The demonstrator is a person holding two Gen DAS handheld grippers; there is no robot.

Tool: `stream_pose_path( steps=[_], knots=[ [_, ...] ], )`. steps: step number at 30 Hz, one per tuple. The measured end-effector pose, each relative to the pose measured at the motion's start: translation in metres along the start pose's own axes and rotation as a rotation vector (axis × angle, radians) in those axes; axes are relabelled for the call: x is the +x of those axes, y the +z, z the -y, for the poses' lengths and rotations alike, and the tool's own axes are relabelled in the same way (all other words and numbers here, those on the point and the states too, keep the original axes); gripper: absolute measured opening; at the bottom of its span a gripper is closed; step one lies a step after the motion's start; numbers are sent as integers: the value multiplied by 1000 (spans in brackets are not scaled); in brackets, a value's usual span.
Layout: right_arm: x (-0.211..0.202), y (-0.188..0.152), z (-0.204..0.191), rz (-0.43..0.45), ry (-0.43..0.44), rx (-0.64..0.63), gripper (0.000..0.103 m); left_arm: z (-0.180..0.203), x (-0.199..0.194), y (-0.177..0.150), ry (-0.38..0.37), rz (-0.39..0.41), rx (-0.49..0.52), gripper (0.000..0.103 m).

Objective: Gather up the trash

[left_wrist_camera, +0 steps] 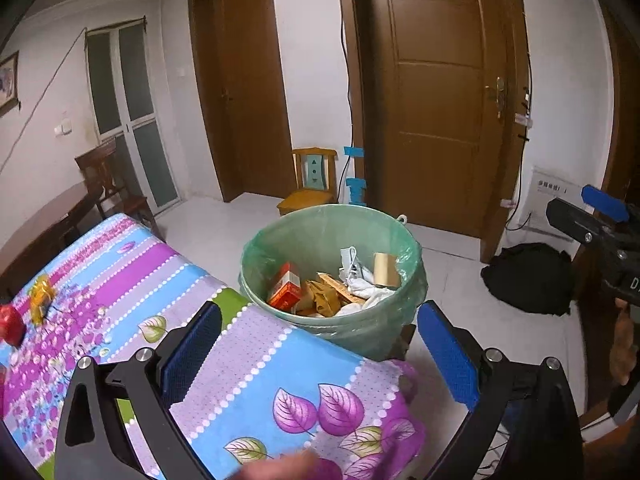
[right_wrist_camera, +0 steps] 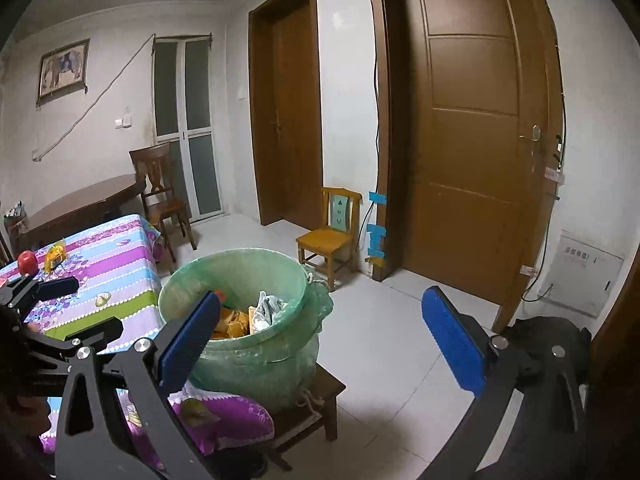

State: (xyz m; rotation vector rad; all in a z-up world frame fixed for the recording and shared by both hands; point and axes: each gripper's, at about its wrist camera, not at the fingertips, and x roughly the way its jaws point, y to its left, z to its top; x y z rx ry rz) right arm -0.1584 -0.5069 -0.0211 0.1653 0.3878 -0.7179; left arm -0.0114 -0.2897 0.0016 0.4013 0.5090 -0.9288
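Observation:
A bin lined with a green bag (left_wrist_camera: 332,320) stands at the table's near corner; it holds a red box (left_wrist_camera: 285,289), a cardboard tube (left_wrist_camera: 385,269), yellow wrappers and white paper. It also shows in the right wrist view (right_wrist_camera: 248,364), on a low wooden stool (right_wrist_camera: 320,400). My left gripper (left_wrist_camera: 320,352) is open and empty above the table edge, before the bin. My right gripper (right_wrist_camera: 324,344) is open and empty, beside the bin. A yellow wrapper (left_wrist_camera: 41,296) lies on the flowered tablecloth (left_wrist_camera: 168,272) at the far left; it also shows in the right wrist view (right_wrist_camera: 55,257).
A red apple (left_wrist_camera: 10,325) sits next to the wrapper, also in the right wrist view (right_wrist_camera: 28,263). A small yellow chair (right_wrist_camera: 332,236) stands by the wall. A black bag (left_wrist_camera: 528,276) lies on the tiled floor by the brown door (left_wrist_camera: 436,100). A dark table and chair (right_wrist_camera: 160,196) stand behind.

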Motion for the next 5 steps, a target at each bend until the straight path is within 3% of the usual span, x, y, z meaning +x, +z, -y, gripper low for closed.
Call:
stream_pose_path(
  steps=[5],
  knots=[
    [2, -2, -8, -12, -21, -33, 97, -1, 5, -1, 18, -33, -7, 98]
  ],
)
